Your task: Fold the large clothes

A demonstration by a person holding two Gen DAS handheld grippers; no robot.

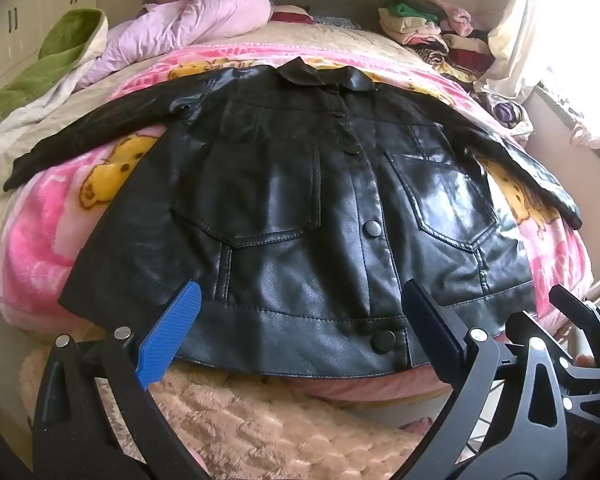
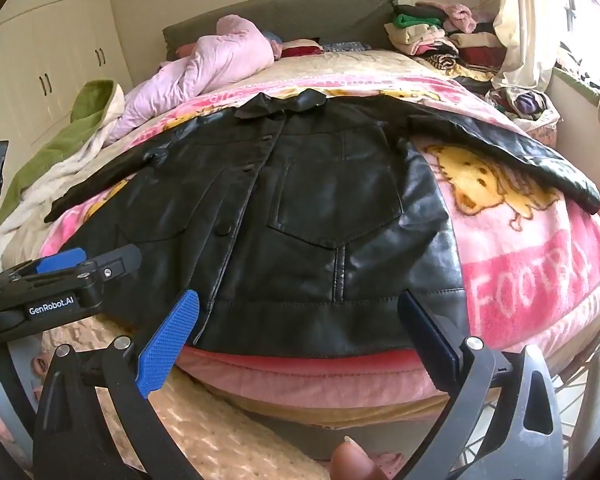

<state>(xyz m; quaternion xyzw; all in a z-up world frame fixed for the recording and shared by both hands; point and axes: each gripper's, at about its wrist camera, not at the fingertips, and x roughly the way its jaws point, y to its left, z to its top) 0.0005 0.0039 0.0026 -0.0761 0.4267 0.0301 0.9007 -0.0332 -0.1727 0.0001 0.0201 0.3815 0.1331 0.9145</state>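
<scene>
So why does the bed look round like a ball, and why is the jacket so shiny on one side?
Left wrist view: the fisheye lens bulges the bed, and window light, blown out white, glares off the black leather jacket around its pocket. Right wrist view: same bulge; the window is overexposed, the jacket duller, and a blurred fingertip pokes in below.

Bed (image 1: 228,36): pink blanket (image 1: 40,240), black jacket (image 1: 300,208) spread on top.
</scene>
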